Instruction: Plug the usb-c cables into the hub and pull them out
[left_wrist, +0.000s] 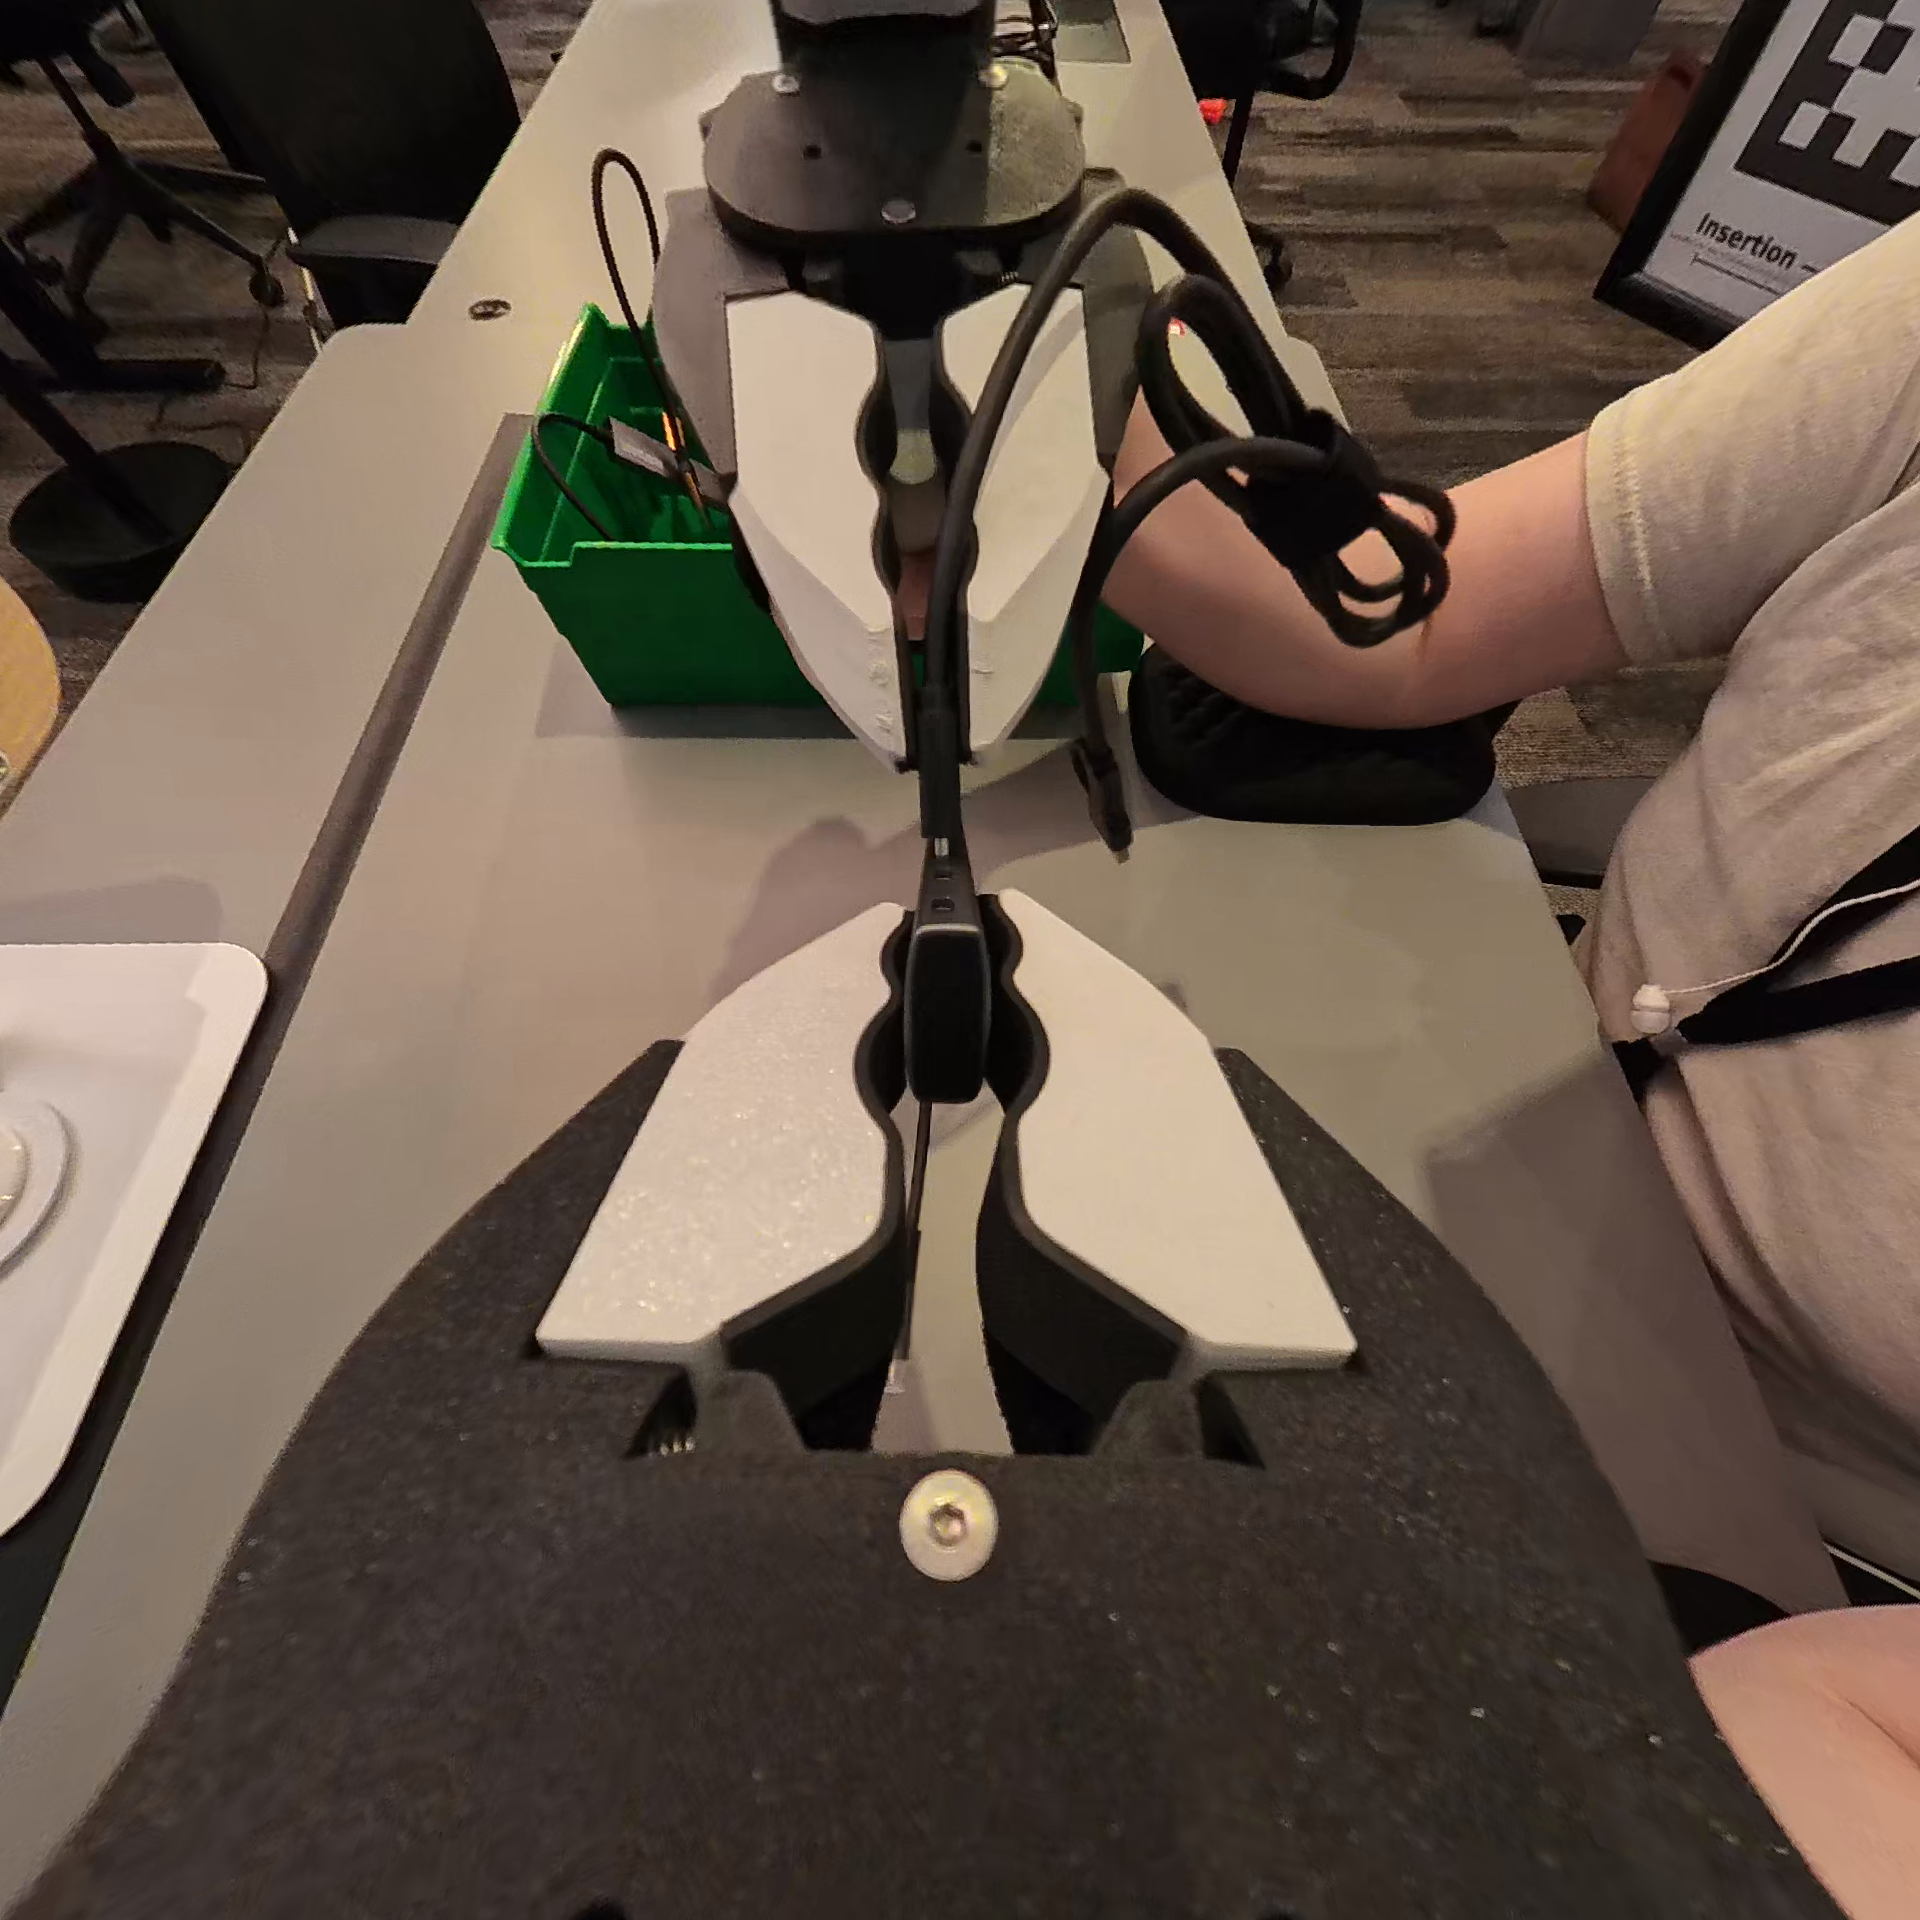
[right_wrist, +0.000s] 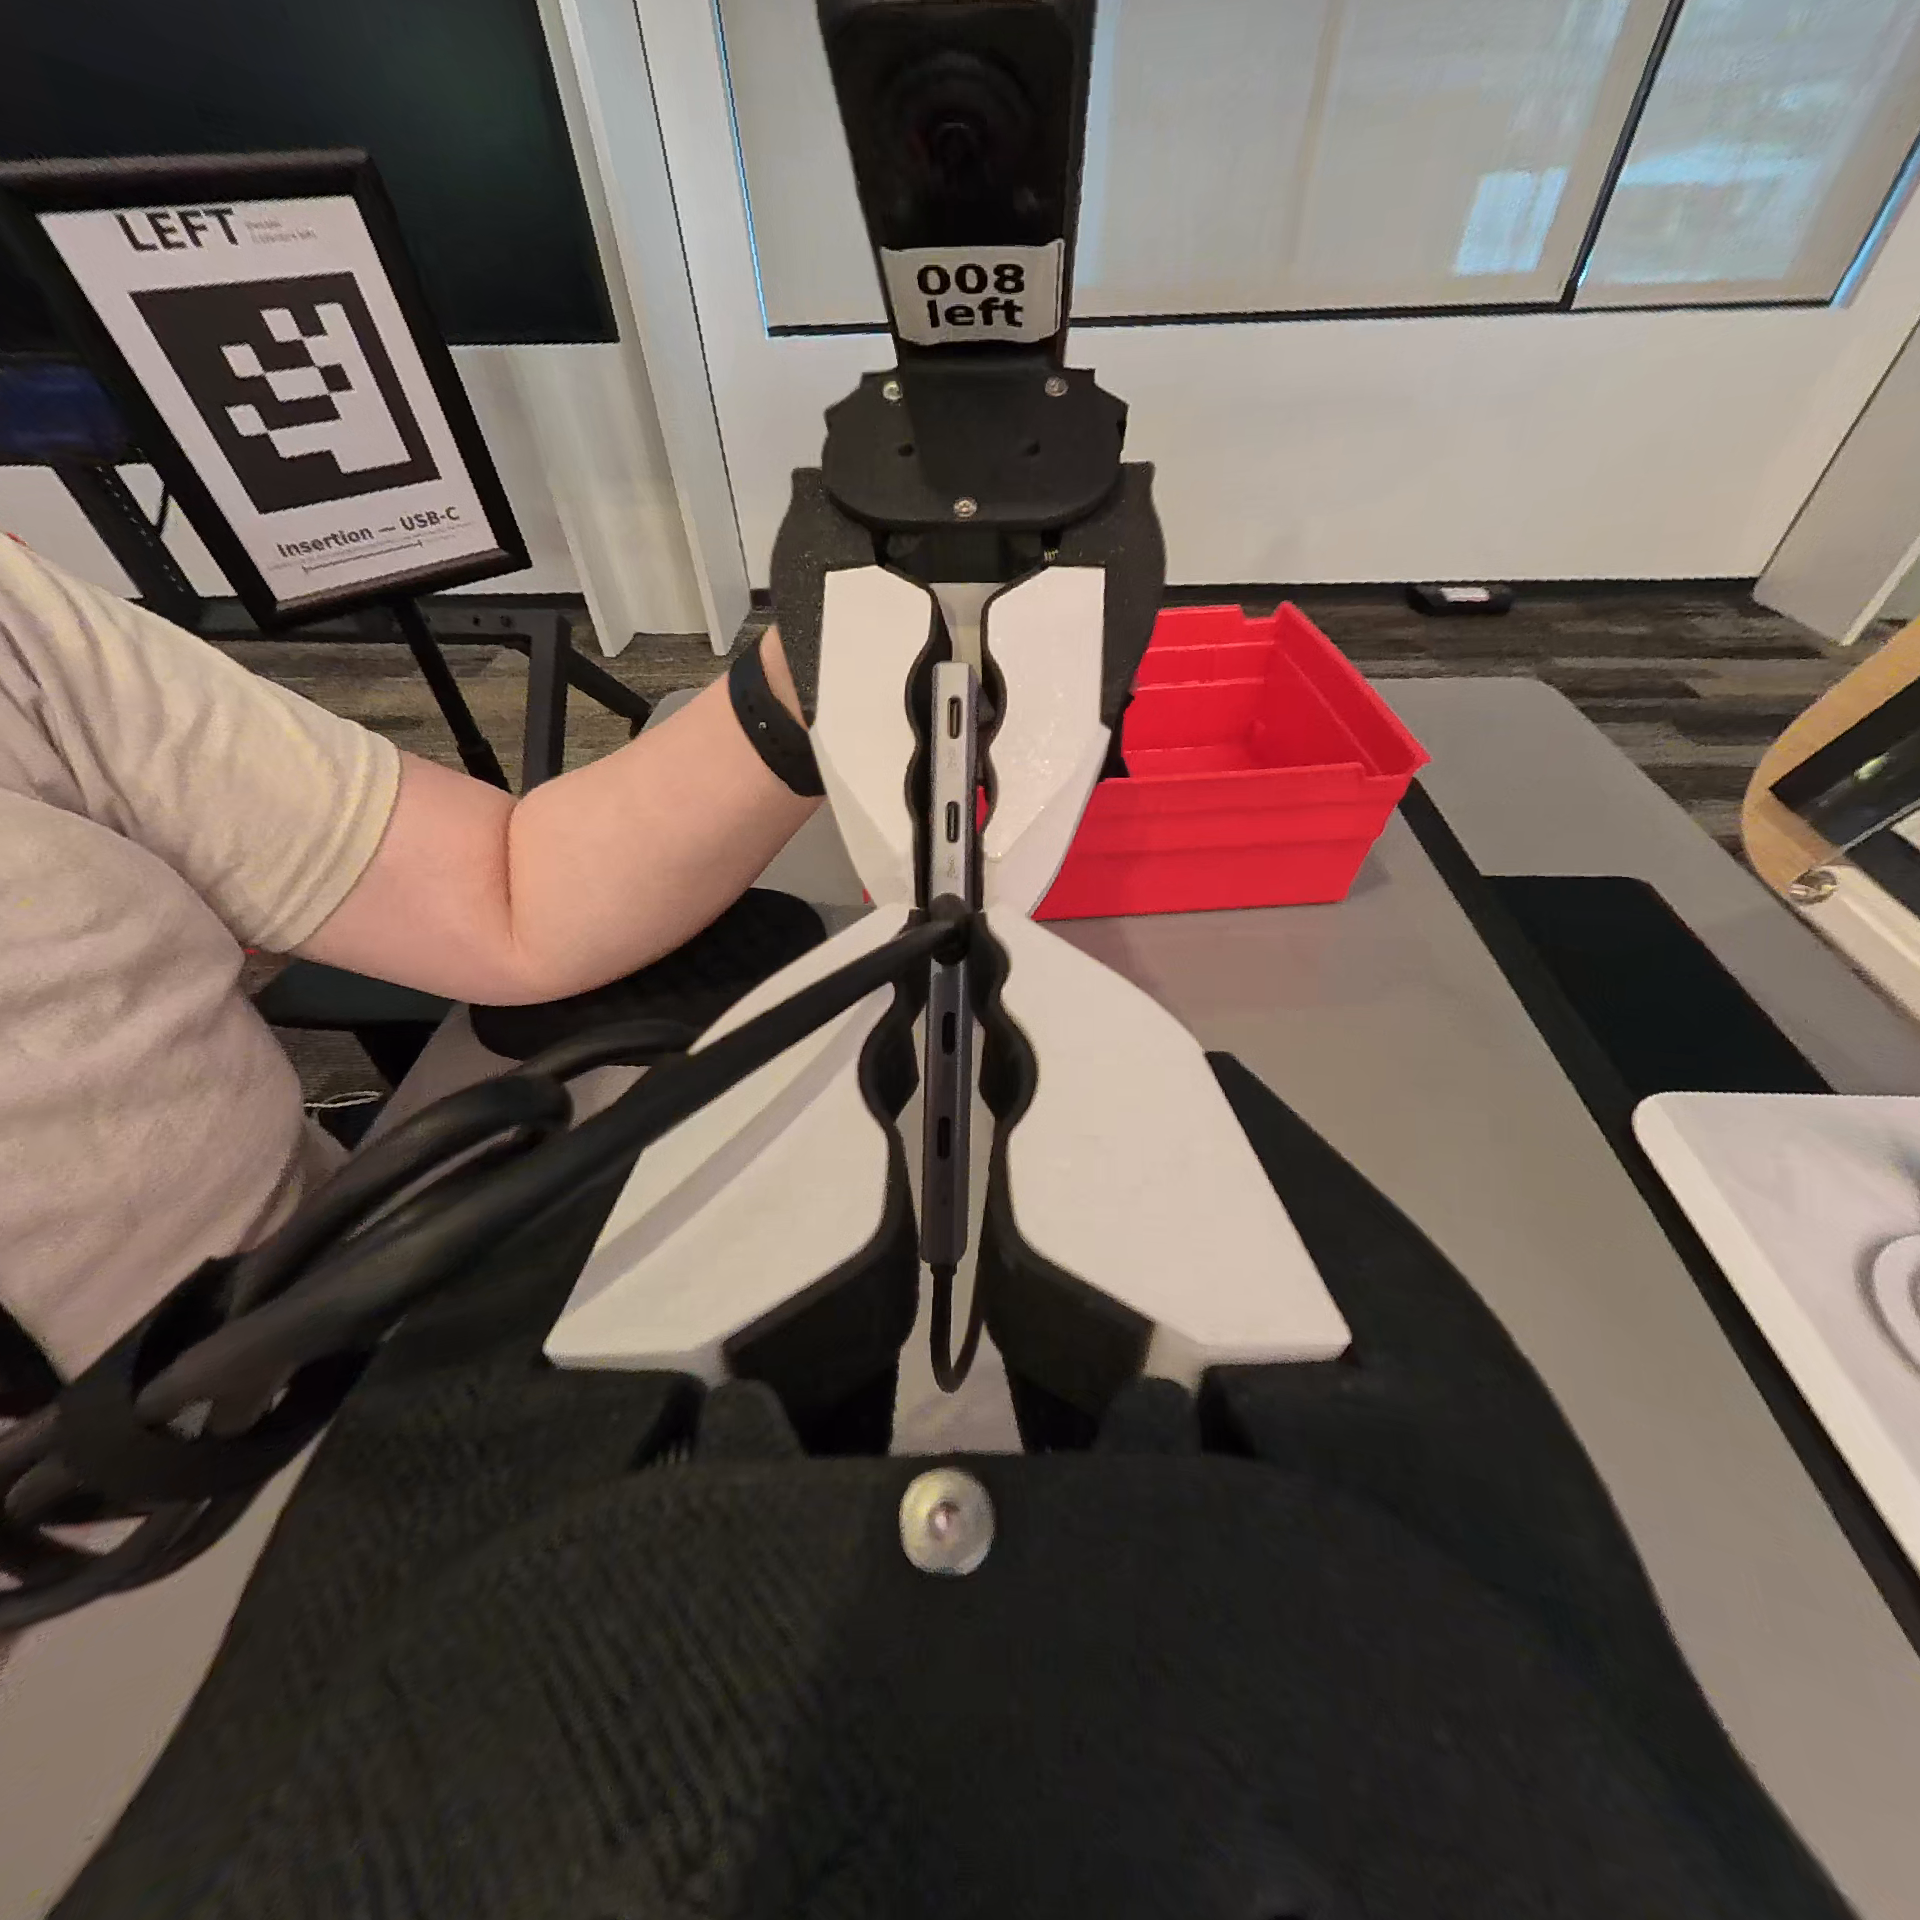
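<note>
Your torso and arms run off the frame edges in both views, and the grey table (left_wrist: 1299, 987) is cut by the gripper bodies. Room: carpeted floor, office chairs to the rear, white walls with large windows, and a framed sign with a black-and-white marker (right_wrist: 281, 395) on a stand. On the table stand a green bin (left_wrist: 623, 603) behind the right gripper and a red bin (right_wrist: 1247, 810) behind the left gripper. A white tray (left_wrist: 114, 1195) lies at the table edge, partly out of frame, its contents blurred. A black elbow pad (left_wrist: 1320, 748) lies under your right forearm. The cable bundle (left_wrist: 1320, 499) hangs strapped beside the right gripper, with one loose plug (left_wrist: 1107, 800) dangling above the table. Your left gripper (left_wrist: 948, 914) is clamped on the hub (left_wrist: 945, 997), which is held clear of the table, edge-on, its thin lead trailing back between the fingers. Your right gripper (right_wrist: 951, 935) is clamped on the cable plug (left_wrist: 938, 748), nose to nose with the left gripper. The plug tip meets the hub's port edge. Whether it is fully seated cannot be told, since the fingers and the plug body cover the joint.
</note>
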